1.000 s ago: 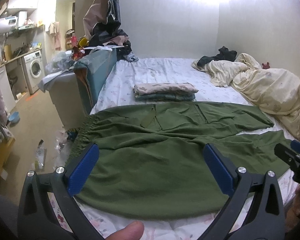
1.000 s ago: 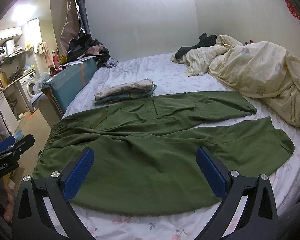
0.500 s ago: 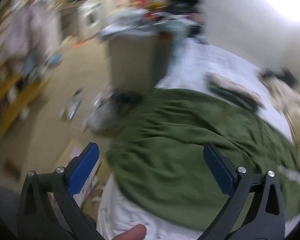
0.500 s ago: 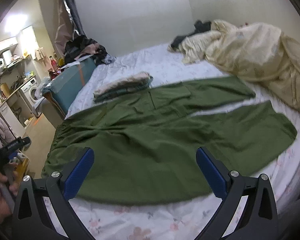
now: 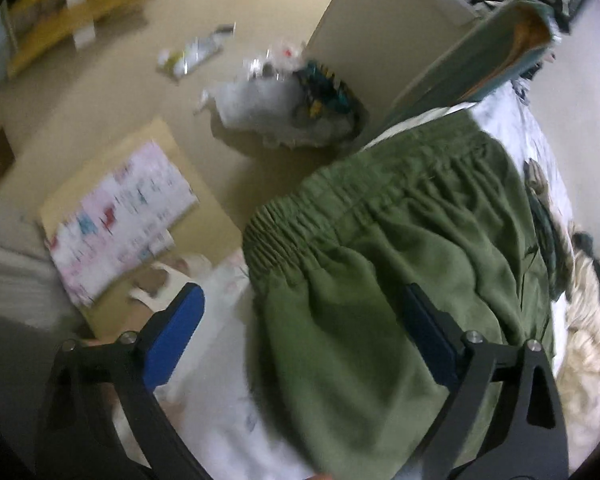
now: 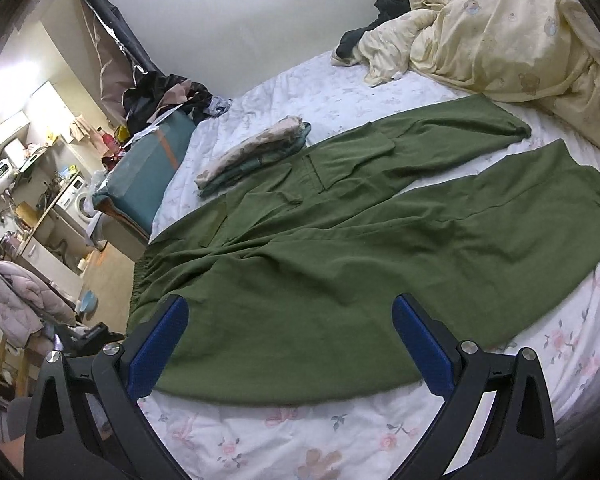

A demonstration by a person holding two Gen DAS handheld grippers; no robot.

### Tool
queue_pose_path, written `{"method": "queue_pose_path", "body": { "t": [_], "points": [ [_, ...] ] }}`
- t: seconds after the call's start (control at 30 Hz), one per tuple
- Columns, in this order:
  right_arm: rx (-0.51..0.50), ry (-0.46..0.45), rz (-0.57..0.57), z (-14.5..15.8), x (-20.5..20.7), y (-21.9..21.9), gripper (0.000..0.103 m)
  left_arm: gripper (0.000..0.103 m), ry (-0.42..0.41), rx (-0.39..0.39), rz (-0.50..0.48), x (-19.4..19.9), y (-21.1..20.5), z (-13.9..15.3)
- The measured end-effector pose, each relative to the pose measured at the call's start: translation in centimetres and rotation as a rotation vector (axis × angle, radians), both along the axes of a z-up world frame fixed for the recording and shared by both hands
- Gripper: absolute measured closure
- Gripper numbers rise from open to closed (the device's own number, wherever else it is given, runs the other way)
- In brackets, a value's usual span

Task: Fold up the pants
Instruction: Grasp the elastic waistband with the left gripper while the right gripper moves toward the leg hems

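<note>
Green cargo pants (image 6: pixel 340 240) lie spread flat on the bed, waistband at the left edge, both legs running to the right. In the left wrist view the gathered elastic waistband (image 5: pixel 340 208) lies at the bed's edge. My left gripper (image 5: pixel 304 332) is open and empty, above the waistband corner nearest me. My right gripper (image 6: pixel 290 336) is open and empty, above the near edge of the pants. The left gripper also shows at the far left of the right wrist view (image 6: pixel 88 334).
A stack of folded clothes (image 6: pixel 252 156) lies beyond the pants. A cream duvet (image 6: pixel 520 40) is bunched at the far right. The bed has a floral sheet (image 6: pixel 280 440). Beside the bed stand a teal box (image 6: pixel 148 172), a bag (image 5: pixel 276 116) and floor clutter.
My left gripper swung left and down, from looking along the bed to looking at the waistband and floor. My right gripper rose and tilted a little; the pants have not moved.
</note>
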State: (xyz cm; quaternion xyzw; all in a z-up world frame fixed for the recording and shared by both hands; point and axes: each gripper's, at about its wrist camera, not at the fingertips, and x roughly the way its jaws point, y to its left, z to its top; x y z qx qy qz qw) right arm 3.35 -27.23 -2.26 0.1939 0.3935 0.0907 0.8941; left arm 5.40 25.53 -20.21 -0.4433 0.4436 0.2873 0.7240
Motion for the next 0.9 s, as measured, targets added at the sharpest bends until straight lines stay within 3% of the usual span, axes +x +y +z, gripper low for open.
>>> {"method": "queue_pose_path", "body": {
  "t": [0.07,0.13,0.17,0.2,0.3,0.4,0.53,0.67,0.77,0.9],
  "points": [
    [-0.003,0.008,-0.015,-0.2,0.0,-0.3,0.000,0.015,-0.027,-0.081,-0.006,0.5,0.1,-1.5],
    [-0.001,0.023,-0.029,-0.5,-0.1,-0.7,0.000,0.029,-0.044,-0.087,-0.021,1.0,0.0,-1.5],
    [0.005,0.030,-0.035,-0.7,-0.1,-0.9,0.000,0.040,-0.043,-0.061,-0.037,1.3,-0.4,-1.1],
    [0.009,0.032,-0.039,-0.7,0.0,-1.0,0.000,0.057,-0.043,-0.034,-0.051,1.4,-0.6,-0.7],
    [-0.005,0.025,-0.043,-0.7,0.1,-1.0,0.000,0.083,-0.054,0.053,-0.097,1.6,-1.4,1.4],
    [-0.014,0.031,-0.044,-0.8,0.3,-0.9,0.000,0.085,-0.083,0.135,-0.129,1.7,-1.7,4.1],
    [-0.012,0.051,-0.051,-1.2,0.3,-1.2,0.000,0.087,-0.063,0.235,-0.174,2.0,-2.7,7.6],
    [-0.016,0.068,-0.066,-1.6,0.4,-1.5,0.000,0.089,-0.027,0.293,-0.234,2.2,-3.1,9.2],
    [-0.019,0.072,-0.080,-1.7,0.4,-1.8,0.000,0.090,-0.039,0.288,-0.244,2.1,-2.6,9.5],
    [-0.022,0.076,-0.082,-1.8,0.4,-1.9,0.000,0.091,-0.145,0.340,-0.274,1.5,-2.9,11.9]
  ]
}}
